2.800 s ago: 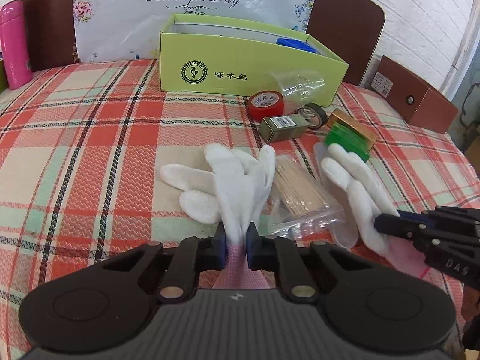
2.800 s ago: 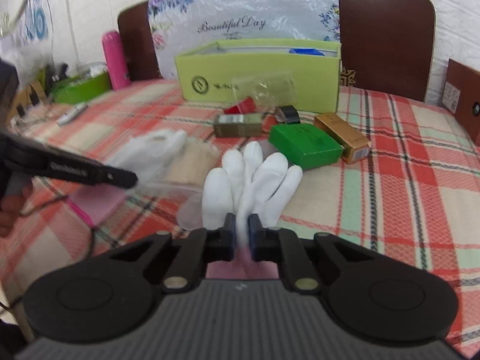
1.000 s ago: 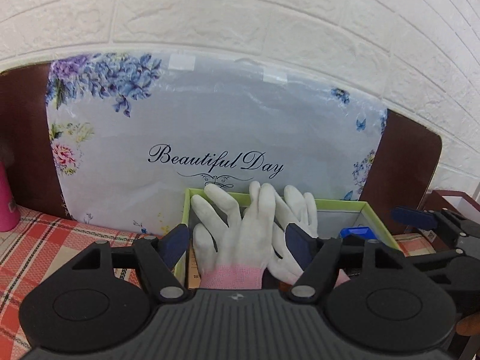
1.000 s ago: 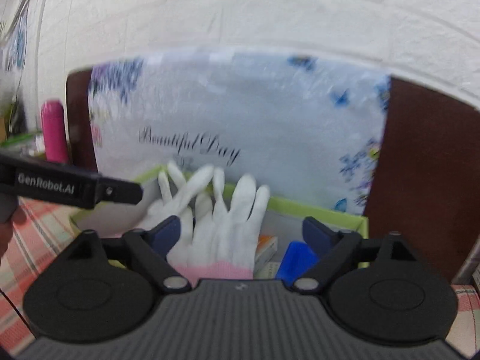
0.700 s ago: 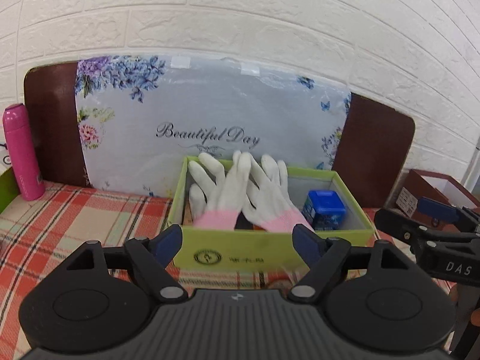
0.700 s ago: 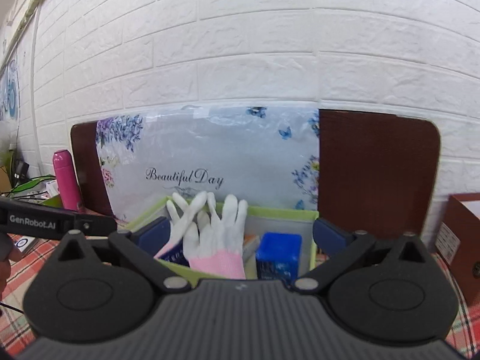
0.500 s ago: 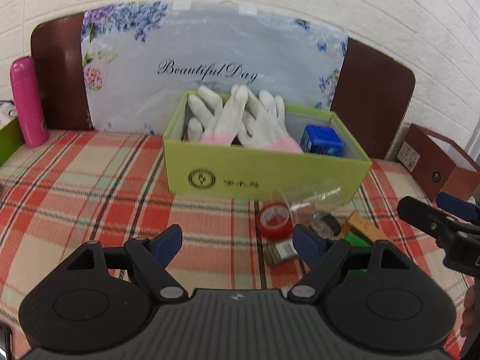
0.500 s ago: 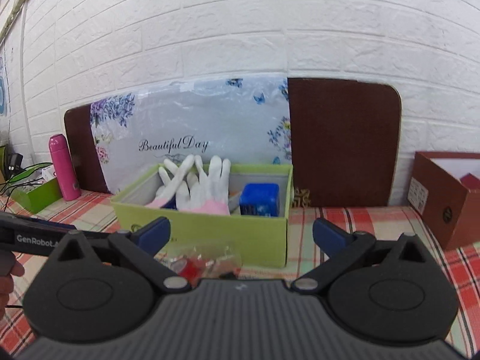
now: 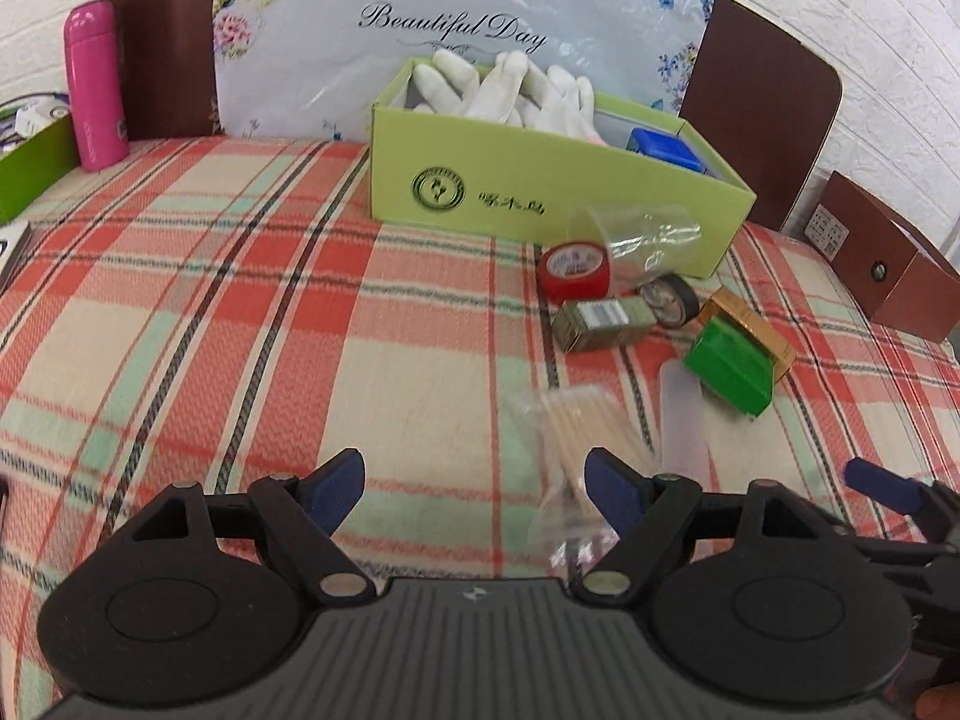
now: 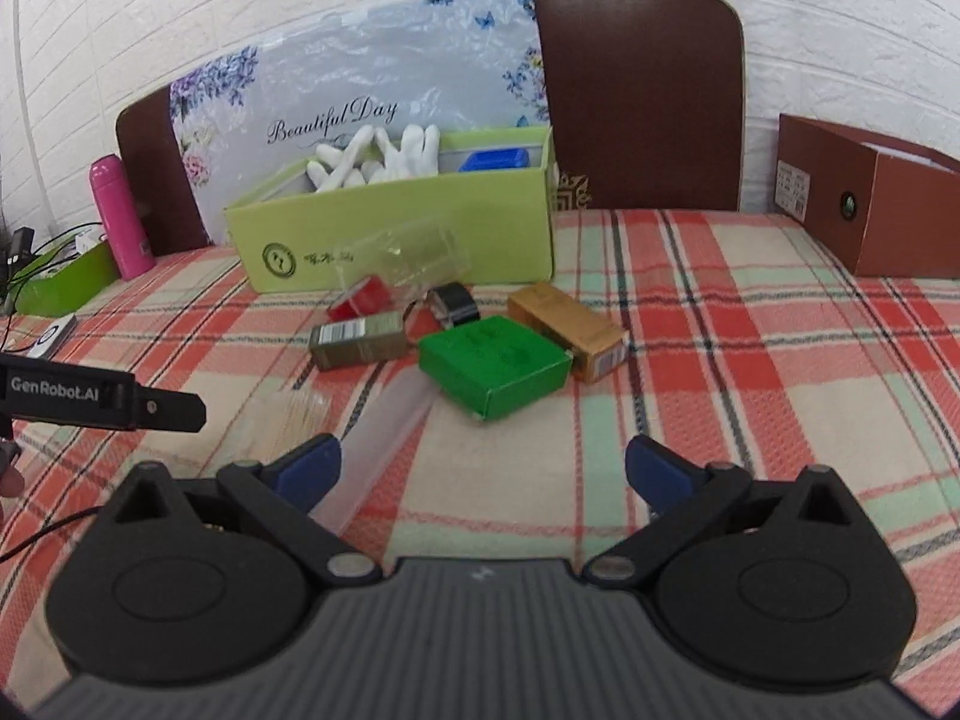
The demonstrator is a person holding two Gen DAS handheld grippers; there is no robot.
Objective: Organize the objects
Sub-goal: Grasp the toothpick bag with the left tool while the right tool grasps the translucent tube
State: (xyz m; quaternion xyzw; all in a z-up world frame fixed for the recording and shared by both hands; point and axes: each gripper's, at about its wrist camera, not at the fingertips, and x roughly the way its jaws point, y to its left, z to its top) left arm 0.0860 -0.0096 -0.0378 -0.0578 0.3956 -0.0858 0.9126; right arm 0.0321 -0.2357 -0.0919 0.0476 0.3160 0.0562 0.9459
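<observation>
A lime-green box (image 9: 540, 192) (image 10: 420, 228) stands at the back of the plaid cloth. Two white gloves (image 9: 510, 93) (image 10: 384, 159) and a blue box (image 9: 663, 147) lie in it. In front lie a red tape roll (image 9: 573, 270), a black tape roll (image 9: 672, 299), an olive carton (image 9: 603, 324), a gold carton (image 10: 567, 330), a green box (image 10: 492, 363) (image 9: 729, 369), a clear tube (image 10: 384, 438) and a bag of sticks (image 9: 576, 438). My left gripper (image 9: 474, 489) is open and empty, just short of the stick bag. My right gripper (image 10: 483, 468) is open and empty, short of the green box.
A pink bottle (image 9: 93, 84) and a green tray (image 9: 30, 171) stand at the back left. A brown box (image 10: 870, 204) stands at the right. A floral board (image 9: 450, 18) and brown chair backs (image 10: 639, 96) rise behind the lime-green box. A crumpled clear bag (image 9: 645, 237) leans on it.
Both grippers let go of the gloves into the lime-green box, opened, and drew back and down over the cloth. The gloves now rest in the box.
</observation>
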